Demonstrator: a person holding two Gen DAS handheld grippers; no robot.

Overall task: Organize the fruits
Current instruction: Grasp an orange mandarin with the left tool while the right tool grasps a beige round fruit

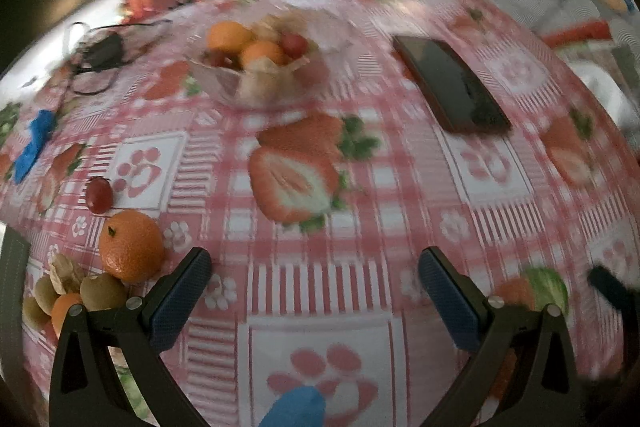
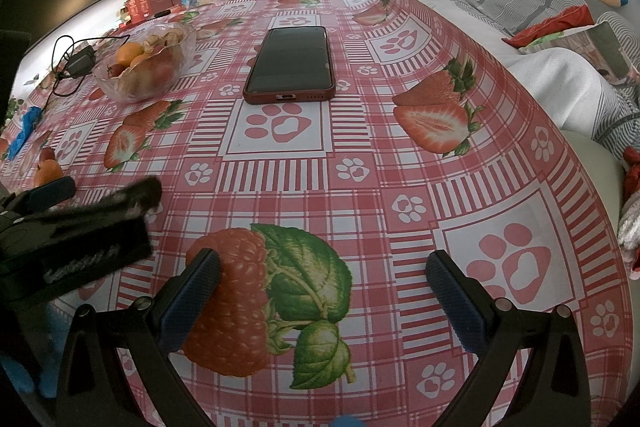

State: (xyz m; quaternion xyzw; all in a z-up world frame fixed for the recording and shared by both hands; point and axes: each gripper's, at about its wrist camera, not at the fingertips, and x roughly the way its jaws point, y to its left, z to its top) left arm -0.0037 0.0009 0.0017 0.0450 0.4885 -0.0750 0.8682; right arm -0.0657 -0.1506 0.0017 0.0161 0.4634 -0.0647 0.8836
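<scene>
Orange mandarin (image 1: 131,245) sits on the table (image 1: 360,227) just left of the left claw (image 1: 316,287), grape (image 1: 99,194) behind it; both claws, right claw (image 2: 324,291) incl., hang low w/ jaws spread, empty. Risk: a clumsy nudge rolls round fruit off the edge, or a swing clips the phone (image 2: 290,65) b4 reaching the glass bowl (image 2: 146,63) farther back.

the left wrist view is motion-blurred, smearing the glass bowl (image 1: 256,67), and the left tool (image 2: 60,219) hides table.

1 bowl (image 2: 120,89), 1 phone (image 2: 290,65), 2 loose oranges (image 1: 131,245).
</scene>
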